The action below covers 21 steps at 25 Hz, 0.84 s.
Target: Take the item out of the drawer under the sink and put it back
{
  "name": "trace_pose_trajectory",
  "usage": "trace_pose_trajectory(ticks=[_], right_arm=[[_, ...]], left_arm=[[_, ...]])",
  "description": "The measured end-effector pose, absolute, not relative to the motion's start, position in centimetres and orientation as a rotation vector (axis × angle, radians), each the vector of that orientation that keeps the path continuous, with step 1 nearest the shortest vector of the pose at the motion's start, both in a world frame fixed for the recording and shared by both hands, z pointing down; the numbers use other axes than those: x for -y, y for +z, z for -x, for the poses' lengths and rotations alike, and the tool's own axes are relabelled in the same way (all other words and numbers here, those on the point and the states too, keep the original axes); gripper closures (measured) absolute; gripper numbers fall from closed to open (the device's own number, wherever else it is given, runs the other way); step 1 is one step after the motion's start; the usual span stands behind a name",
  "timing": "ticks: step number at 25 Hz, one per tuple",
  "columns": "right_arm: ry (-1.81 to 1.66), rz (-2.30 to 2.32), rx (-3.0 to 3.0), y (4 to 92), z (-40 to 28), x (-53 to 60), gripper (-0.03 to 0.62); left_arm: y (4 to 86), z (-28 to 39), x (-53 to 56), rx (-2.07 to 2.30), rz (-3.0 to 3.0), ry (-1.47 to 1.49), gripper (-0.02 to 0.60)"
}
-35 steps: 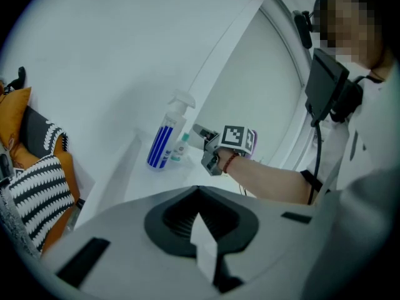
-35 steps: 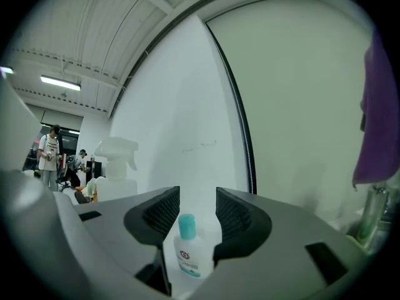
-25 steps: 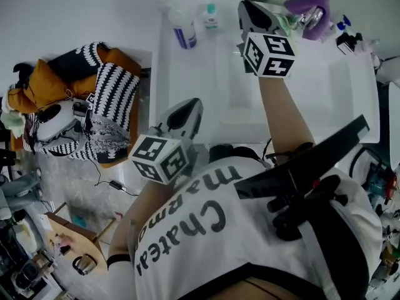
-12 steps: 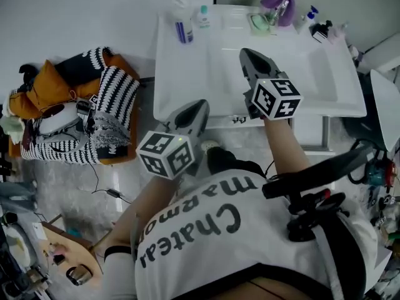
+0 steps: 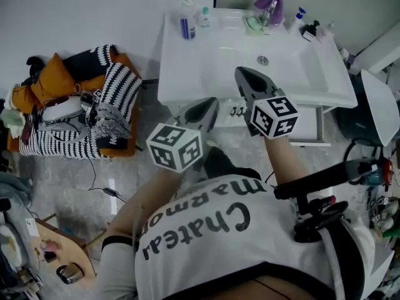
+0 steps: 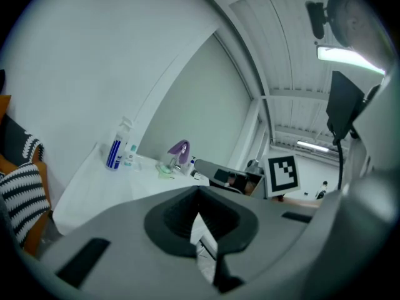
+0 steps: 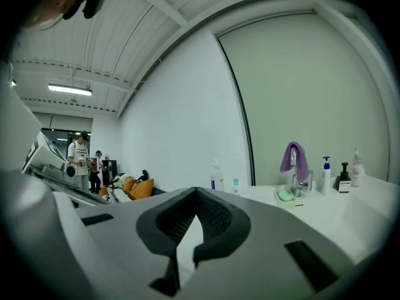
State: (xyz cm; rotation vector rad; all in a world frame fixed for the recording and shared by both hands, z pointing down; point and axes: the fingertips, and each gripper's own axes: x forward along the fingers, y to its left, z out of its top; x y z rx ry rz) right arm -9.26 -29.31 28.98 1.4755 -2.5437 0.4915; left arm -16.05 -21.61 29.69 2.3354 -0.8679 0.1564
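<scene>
Head view looks down past the person's printed white shirt [image 5: 206, 236] to both tongs held side by side, pointing at the far wall. The left gripper [image 5: 211, 104] and right gripper [image 5: 241, 74] each have jaws closed together with nothing between them. The drawer front [image 5: 232, 112] under the sink [image 5: 187, 95] lies between and just beyond the two tongs. The item itself is not visible, so its long axis and direction cannot be told. On the far rim stand a spray bottle [image 5: 185, 24] and a tap draped with purple cloth [image 5: 270, 2]. Orange cushions [image 5: 53, 80] and striped blankets [image 5: 115, 99] lie on the grey floor [image 5: 75, 186] to the left.
</scene>
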Motion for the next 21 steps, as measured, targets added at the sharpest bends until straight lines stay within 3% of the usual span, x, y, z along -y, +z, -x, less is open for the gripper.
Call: trace_pose_trajectory(ticks=[21], right_arm=[[0.505, -1.481, 2.575, 27.3, 10.5, 28.0, 0.583]], left_arm=[[28.3, 17.9, 19.8, 0.923, -2.385, 0.180, 0.572]])
